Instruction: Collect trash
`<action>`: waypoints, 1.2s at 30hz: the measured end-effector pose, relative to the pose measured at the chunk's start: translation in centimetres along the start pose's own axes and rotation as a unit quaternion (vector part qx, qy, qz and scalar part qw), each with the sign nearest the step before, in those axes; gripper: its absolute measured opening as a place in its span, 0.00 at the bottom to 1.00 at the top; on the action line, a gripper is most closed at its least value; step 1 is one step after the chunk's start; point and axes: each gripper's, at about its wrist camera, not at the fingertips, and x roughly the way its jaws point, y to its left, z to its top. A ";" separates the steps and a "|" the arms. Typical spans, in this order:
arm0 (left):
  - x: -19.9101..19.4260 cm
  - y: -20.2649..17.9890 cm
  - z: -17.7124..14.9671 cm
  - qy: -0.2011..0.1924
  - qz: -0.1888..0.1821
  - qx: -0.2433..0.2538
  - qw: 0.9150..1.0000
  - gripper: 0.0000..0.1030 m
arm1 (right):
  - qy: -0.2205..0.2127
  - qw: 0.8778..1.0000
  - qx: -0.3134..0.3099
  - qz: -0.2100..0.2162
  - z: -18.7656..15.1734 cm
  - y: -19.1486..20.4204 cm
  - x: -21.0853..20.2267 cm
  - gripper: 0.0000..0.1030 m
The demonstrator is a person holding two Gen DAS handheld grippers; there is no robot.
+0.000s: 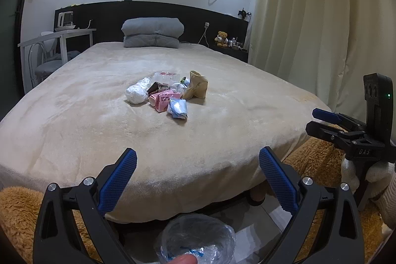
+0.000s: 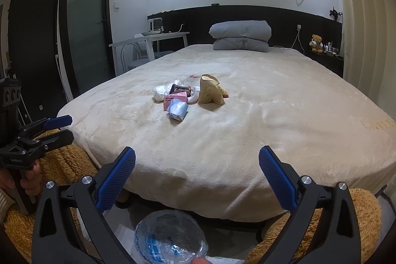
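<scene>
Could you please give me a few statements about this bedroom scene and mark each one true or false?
1. The trash pile lies in the middle of the bed. True.
2. The left gripper is clamped on a pink wrapper. False: its fingers are spread apart and hold nothing; the pink wrapper lies in the pile.
3. The right gripper is open and short of the pile. True.
4. The brown paper bag lies on the floor. False: it stands on the bed at the pile's right edge.
5. A folded grey quilt sits at the head of the bed. True.
6. The teddy bear sits on the quilt. False: it sits on a side shelf.
</scene>
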 end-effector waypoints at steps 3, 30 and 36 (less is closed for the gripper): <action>0.4 -0.2 0.0 0.006 0.005 0.001 1.000 0.94 | 0.015 0.999 0.026 0.012 0.1 -0.8 0.7 0.95; 10.7 6.4 9.1 0.066 0.040 0.041 0.996 0.94 | 0.091 0.994 0.007 0.053 11.2 -3.2 15.7 0.95; 15.7 9.7 11.5 0.103 0.044 0.047 0.993 0.94 | 0.120 0.991 0.012 0.067 13.3 -3.7 20.5 0.95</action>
